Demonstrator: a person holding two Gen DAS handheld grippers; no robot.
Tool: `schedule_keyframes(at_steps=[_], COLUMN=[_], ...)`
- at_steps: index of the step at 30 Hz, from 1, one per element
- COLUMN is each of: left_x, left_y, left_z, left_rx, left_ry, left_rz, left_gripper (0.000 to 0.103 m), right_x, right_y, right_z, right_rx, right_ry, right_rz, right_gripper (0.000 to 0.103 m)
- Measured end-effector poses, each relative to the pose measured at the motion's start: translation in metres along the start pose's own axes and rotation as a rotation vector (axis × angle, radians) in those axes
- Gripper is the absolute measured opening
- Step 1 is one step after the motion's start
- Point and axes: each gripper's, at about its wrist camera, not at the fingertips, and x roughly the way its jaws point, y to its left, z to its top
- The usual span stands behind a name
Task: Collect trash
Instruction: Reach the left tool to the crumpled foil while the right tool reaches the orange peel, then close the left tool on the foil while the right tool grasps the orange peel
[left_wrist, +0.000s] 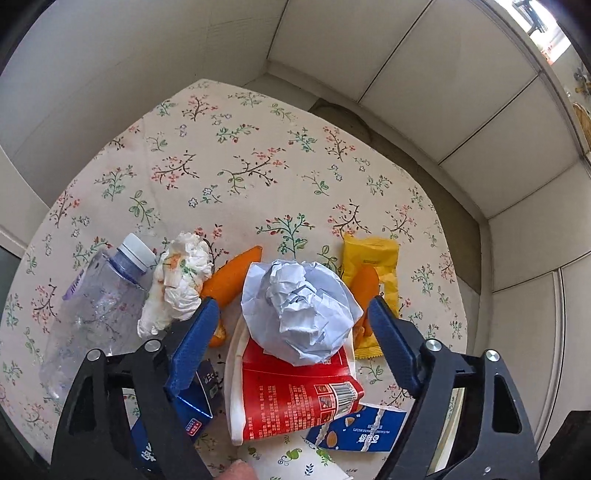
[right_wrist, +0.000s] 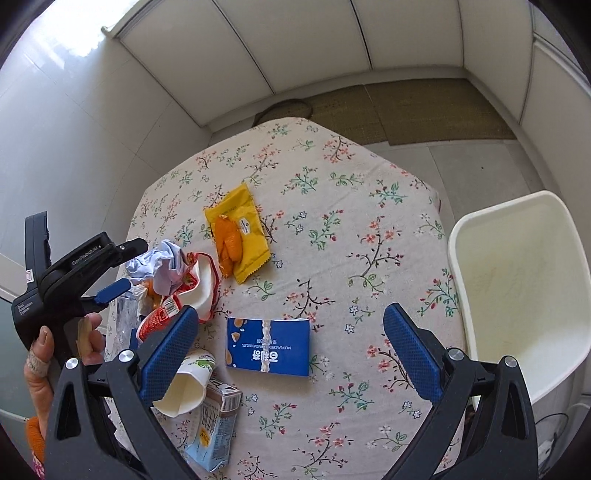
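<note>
Floral tablecloth, crumpled paper in red cup between gaping, empty-handed left gripper; right gripper likewise.

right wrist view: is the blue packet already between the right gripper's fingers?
No. The blue packet lies flat on the tablecloth, while the right gripper hangs open above it, its fingers clear of it.

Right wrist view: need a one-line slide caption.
Open right hand-held gripper poised above a flattened blue snack box on the floral tablecloth, white bin alongside, left hand-held gripper over crumpled paper.
</note>
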Motion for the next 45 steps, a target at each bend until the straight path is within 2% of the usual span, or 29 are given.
schedule_keyframes(at_steps=[3, 5, 7, 8, 9, 10, 14, 17, 23, 26, 28, 30, 35, 41, 45], left_x=[0.008, 0.011, 0.009, 0.005, 0.002, -0.003, -0.018, -0.031, -0.077, -0.1, -0.11, -0.115, -0.112, -0.113, -0.112], left_y=[0.003, 0.006, 0.007, 0.007, 0.006, 0.005, 0.006, 0.013, 0.029, 0.037, 0.041, 0.043, 0.051, 0.058, 0.058], left_z=[0.001, 0.0, -0.001, -0.001, -0.002, -0.003, -0.008, -0.01, -0.01, -0.009, -0.007, -0.006, -0.003, -0.002, -0.002], left_rx=[-0.013, -0.018, -0.016, -0.004, 0.011, 0.027, 0.07, 0.07, 0.073, 0.066, 0.061, 0.061, 0.044, 0.031, 0.037], left_ry=[0.02, 0.028, 0.024, 0.013, 0.003, -0.003, -0.012, -0.016, -0.11, -0.17, -0.199, -0.213, -0.2, -0.196, -0.193], left_rz=[-0.02, -0.037, -0.061, -0.061, -0.06, -0.063, -0.086, -0.107, -0.125, -0.135, -0.14, -0.141, -0.144, -0.149, -0.143], left_gripper=[0.064, 0.047, 0.039, 0.029, 0.023, 0.021, 0.02, 0.02, 0.02, 0.02, 0.02, 0.02, 0.02, 0.02, 0.02], right_x=[0.004, 0.007, 0.011, 0.013, 0.017, 0.02, 0.031, 0.04, 0.076, 0.101, 0.115, 0.129, 0.158, 0.178, 0.179], right_y=[-0.001, -0.001, 0.0, 0.001, 0.002, 0.003, 0.009, 0.016, 0.059, 0.079, 0.094, 0.105, 0.116, 0.114, 0.114], right_z=[-0.002, -0.001, -0.001, -0.001, -0.002, -0.002, 0.0, 0.009, 0.054, 0.072, 0.079, 0.082, 0.081, 0.071, 0.065], right_rx=[-0.002, -0.005, -0.01, -0.014, -0.017, -0.02, -0.049, -0.053, -0.097, -0.082, -0.105, -0.13, -0.167, -0.173, -0.196], right_ry=[0.012, 0.017, 0.024, 0.029, 0.033, 0.036, 0.04, 0.059, 0.087, 0.123, 0.141, 0.158, 0.171, 0.216, 0.196], right_rz=[-0.009, -0.013, -0.015, -0.018, -0.023, -0.025, -0.025, 0.013, 0.049, 0.048, 0.038, 0.009, -0.067, -0.082, -0.086], right_gripper=[0.097, 0.097, 0.097, 0.097, 0.097, 0.097, 0.097, 0.097, 0.097, 0.091, 0.08, 0.076, 0.068, 0.05, 0.032])
